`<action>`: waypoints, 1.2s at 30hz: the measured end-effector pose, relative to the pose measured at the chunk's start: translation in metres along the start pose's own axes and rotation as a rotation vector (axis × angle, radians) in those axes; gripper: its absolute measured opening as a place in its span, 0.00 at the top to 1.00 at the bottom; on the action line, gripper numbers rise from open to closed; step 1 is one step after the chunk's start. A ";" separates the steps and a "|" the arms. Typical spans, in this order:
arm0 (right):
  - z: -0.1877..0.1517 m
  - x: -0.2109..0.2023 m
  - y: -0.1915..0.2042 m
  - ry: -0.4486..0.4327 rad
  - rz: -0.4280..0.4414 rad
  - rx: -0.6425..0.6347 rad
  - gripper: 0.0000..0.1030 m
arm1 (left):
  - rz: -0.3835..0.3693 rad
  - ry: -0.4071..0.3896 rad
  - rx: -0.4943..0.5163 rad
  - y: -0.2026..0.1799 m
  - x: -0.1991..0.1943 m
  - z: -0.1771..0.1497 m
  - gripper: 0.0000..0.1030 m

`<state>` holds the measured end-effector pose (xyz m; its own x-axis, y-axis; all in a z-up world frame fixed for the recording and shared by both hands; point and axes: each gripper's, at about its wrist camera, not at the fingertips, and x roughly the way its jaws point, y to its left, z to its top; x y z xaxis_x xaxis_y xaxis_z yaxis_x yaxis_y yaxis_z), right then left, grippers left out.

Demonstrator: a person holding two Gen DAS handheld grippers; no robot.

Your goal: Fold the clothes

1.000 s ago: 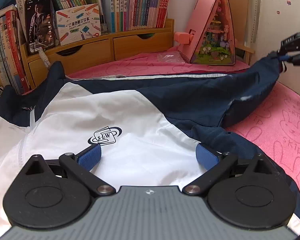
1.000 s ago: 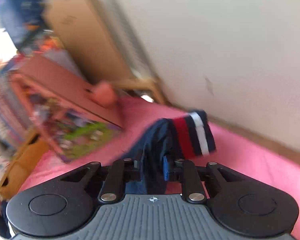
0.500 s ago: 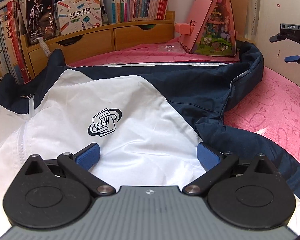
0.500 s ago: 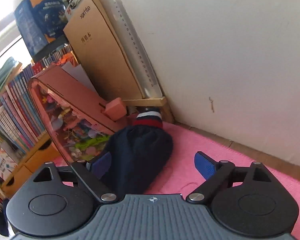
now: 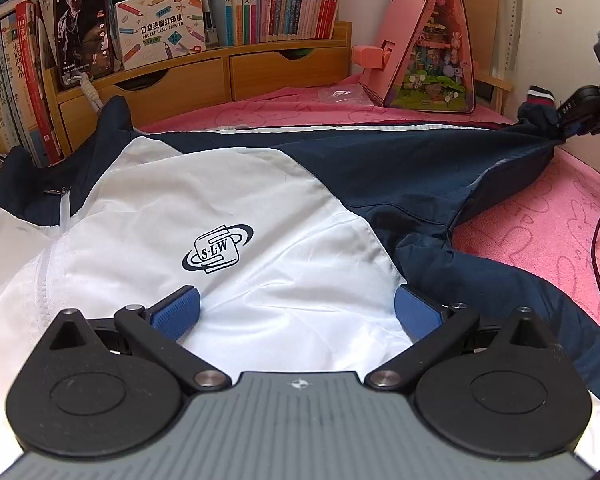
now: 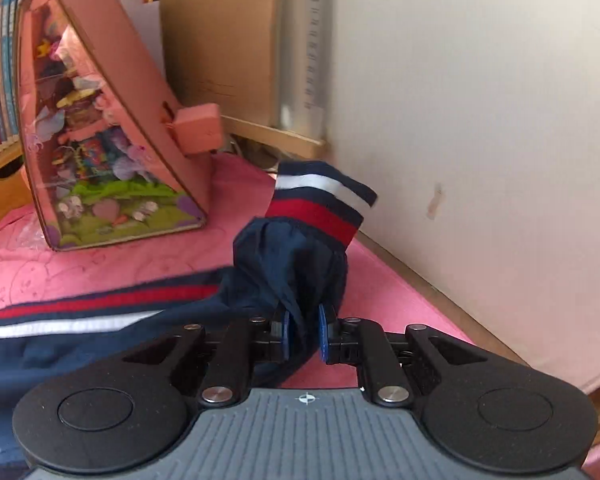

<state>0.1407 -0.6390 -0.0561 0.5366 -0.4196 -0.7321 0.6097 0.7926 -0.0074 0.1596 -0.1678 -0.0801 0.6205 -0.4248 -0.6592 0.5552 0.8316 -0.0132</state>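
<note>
Right claw (image 6: pixel 302 330): jaws have just closed, pads pinching the navy sleeve (image 6: pixel 296 256) below its red-and-white striped cuff (image 6: pixel 320 200). Left claw (image 5: pixel 296 308): jaws spread wide, gripping nothing, over the white front of the jacket (image 5: pixel 220 208), which lies spread on the pink-covered worktop (image 5: pixel 540 220). At 12 o'clock stands the bookshelf (image 5: pixel 220 76); at 1 o'clock, a pink triangular dollhouse (image 5: pixel 428 40).

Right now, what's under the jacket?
The pink mat shows around the jacket and under the sleeve, which the right gripper pinches. Anything beneath the jacket body is covered.
</note>
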 end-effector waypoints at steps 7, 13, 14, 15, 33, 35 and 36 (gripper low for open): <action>-0.053 -0.010 -0.086 0.040 -0.090 0.123 0.76 | -0.001 0.000 0.000 0.000 -0.001 0.000 0.00; -0.038 -0.021 -0.082 -0.059 0.162 0.281 0.04 | -0.002 0.000 0.000 0.001 -0.001 0.000 0.00; -0.033 -0.017 -0.078 -0.059 0.195 0.311 0.03 | -0.002 0.000 0.000 0.001 -0.001 0.000 0.00; -0.027 -0.009 -0.071 -0.048 0.218 0.327 0.04 | -0.002 0.000 0.000 0.001 -0.001 0.000 0.00; -0.007 0.008 -0.007 -0.130 -0.193 -0.123 0.28 | -0.034 0.001 0.001 0.004 -0.006 0.000 0.00; -0.011 -0.023 -0.003 -0.170 -0.159 -0.161 0.28 | -0.072 -0.007 -0.032 0.013 -0.025 -0.003 0.00; -0.012 -0.043 -0.001 -0.202 -0.118 -0.180 0.28 | -0.092 -0.011 -0.048 0.018 -0.034 -0.005 0.00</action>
<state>0.1100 -0.6158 -0.0330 0.5845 -0.5787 -0.5687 0.5712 0.7913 -0.2181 0.1459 -0.1363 -0.0620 0.5747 -0.5038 -0.6449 0.5829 0.8051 -0.1095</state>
